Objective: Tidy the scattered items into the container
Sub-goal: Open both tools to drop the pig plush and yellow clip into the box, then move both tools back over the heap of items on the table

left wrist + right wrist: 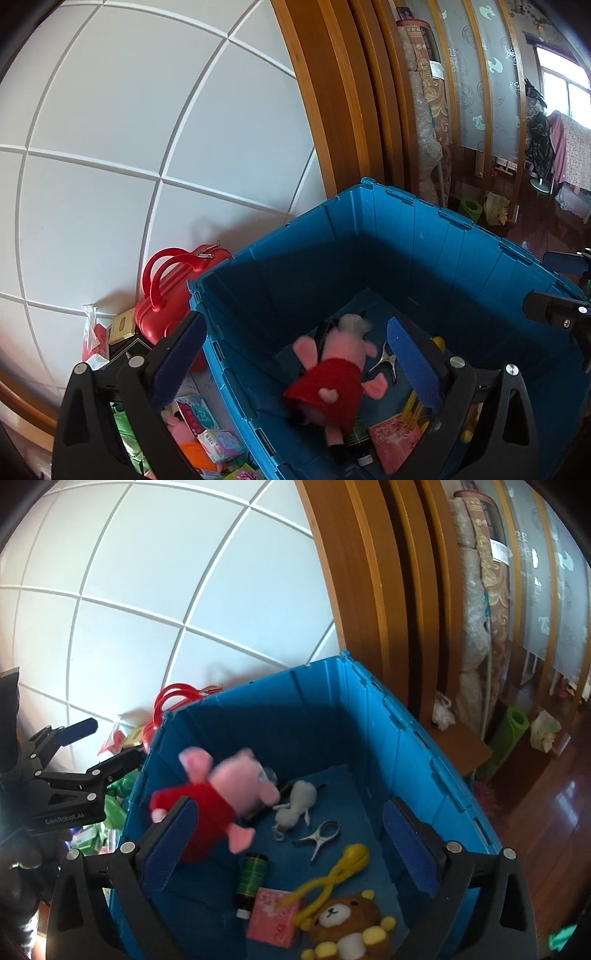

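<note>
pig plush [221,794] blurred | crate [369,716] front rim cut off

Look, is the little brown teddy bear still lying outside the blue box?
No, the brown teddy bear lies inside the blue box, on its floor beside a pink packet.

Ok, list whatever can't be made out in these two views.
Pig plush: motion-blurred in both views; face and contact with the crate floor unclear.
Bear plush: right wrist view, legs cut by the bottom edge.
Pink packet: right wrist view, print too blurred to read.
Clutter beside the crate: left wrist view, partly hidden by the left gripper and crate wall.
</note>
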`<state>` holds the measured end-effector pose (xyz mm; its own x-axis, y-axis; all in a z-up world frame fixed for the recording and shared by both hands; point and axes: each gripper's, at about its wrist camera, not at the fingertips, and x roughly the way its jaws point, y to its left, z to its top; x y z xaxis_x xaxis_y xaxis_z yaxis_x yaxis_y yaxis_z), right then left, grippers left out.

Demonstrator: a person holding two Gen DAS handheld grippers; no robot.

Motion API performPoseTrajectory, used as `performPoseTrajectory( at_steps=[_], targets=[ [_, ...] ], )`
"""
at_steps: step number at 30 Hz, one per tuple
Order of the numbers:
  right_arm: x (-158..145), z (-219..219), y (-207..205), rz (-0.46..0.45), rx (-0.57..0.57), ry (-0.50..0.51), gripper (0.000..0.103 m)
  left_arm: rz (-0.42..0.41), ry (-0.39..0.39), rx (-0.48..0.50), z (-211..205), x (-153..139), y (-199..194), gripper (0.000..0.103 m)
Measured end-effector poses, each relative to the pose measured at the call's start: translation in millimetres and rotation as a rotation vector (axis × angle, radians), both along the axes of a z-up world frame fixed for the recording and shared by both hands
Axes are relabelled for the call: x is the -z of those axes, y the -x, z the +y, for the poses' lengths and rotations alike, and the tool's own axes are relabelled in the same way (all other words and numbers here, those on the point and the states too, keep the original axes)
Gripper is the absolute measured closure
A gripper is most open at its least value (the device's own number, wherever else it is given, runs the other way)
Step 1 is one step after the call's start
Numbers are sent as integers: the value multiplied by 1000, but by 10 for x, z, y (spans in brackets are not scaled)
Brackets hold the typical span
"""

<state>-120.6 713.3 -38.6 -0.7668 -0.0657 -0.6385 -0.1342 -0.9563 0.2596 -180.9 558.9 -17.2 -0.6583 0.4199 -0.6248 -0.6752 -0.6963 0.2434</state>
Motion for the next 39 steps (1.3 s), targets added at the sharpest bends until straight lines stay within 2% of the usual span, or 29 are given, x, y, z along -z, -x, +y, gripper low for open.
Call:
performPoseTrajectory(
  at_steps=[11, 19, 30, 39],
  targets=[
    [-71, -268, -105, 15, -48, 7, 1, 2, 6, -11, -274, -10, -147, 3],
    [-151, -647, -182, 45, -121, 6, 1, 11, 0, -68, -750, -10, -260, 3],
    [-297, -1482, -418, 62, -180, -34, 1, -23, -27, -137, -1794, 84, -407, 3],
    [-240, -2512, -585, 37, -260, -47, 1, -70, -6, -253, -3072, 305, -438, 3]
  ],
)
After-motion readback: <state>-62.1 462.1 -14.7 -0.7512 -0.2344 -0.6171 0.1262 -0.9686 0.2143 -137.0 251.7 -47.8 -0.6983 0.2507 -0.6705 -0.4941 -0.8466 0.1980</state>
